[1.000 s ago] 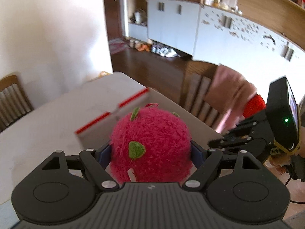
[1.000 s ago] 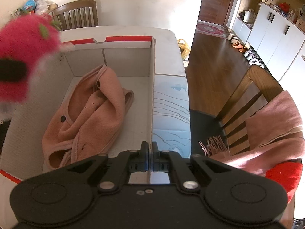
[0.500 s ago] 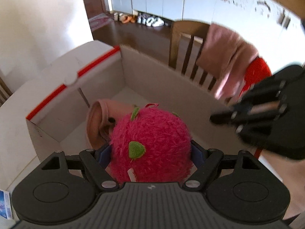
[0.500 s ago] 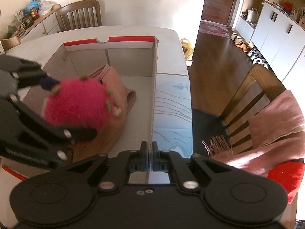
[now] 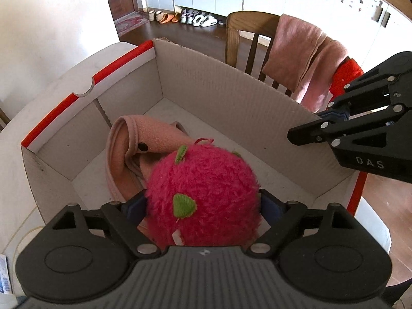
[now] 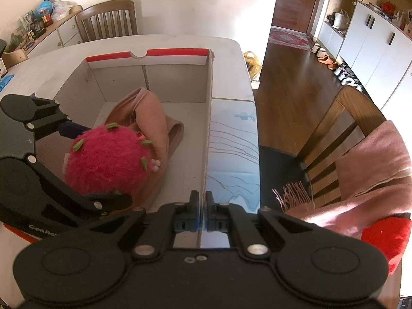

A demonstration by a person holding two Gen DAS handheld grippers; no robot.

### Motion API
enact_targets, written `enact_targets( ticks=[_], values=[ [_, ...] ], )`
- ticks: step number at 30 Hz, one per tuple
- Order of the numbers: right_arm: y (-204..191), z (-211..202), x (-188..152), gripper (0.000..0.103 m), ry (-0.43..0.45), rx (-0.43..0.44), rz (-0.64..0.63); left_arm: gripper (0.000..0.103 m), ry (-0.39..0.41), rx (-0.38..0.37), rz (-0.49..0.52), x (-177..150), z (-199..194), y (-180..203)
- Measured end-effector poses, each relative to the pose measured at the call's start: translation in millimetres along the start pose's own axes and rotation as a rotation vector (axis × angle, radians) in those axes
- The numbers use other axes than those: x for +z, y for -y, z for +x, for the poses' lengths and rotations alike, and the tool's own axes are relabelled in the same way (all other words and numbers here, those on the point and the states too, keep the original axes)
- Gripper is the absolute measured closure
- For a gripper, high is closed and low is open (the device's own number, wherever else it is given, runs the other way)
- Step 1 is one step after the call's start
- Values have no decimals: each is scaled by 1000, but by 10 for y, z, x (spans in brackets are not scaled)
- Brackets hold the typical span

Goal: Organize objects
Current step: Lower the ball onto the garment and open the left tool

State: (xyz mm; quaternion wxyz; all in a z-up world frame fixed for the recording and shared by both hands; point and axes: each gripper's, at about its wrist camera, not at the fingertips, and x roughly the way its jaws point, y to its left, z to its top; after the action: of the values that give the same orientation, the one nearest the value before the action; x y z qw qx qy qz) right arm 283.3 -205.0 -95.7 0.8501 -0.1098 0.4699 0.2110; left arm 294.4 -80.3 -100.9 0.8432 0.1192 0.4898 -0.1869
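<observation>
Item: pink plush ball (image 5: 203,195), round and fuzzy with green felt tabs, no long axis to speak of. Location: between the fingers of your left gripper (image 5: 203,206), inside the open cardboard box (image 5: 231,95) and low over the pink fleece garment (image 5: 144,141) crumpled on the box floor; whether its underside already touches the fleece cannot be told. Left gripper: jaws spread wide and opening, a blue pad close on either flank of the ball, which sits centred and straight ahead of the claw. Governing relation: ball directly above fleece, so letting go likely settles it straight down with no sideways travel. Right gripper (image 6: 202,203): jaws closed together on the box's right wall, apparently steadying it. Your left hand is the nearer to the ball; your right stands well apart at the rim.
</observation>
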Motion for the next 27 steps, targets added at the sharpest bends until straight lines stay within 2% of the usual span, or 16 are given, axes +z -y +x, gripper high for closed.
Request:
enact_targets(
  ticks=[4,10,27],
  values=[
    [1,0,0,100,0,-1,1,7,20,-18,-18,-14,-63,-7],
    [-8,0,-2,100,-2,-8,-2,3,62,-47,-35,-30,-215,-10],
    [-50,-4,-1,100,-11,-31,-14,3,204,-105,-113,-153,-1004,-149]
  ],
)
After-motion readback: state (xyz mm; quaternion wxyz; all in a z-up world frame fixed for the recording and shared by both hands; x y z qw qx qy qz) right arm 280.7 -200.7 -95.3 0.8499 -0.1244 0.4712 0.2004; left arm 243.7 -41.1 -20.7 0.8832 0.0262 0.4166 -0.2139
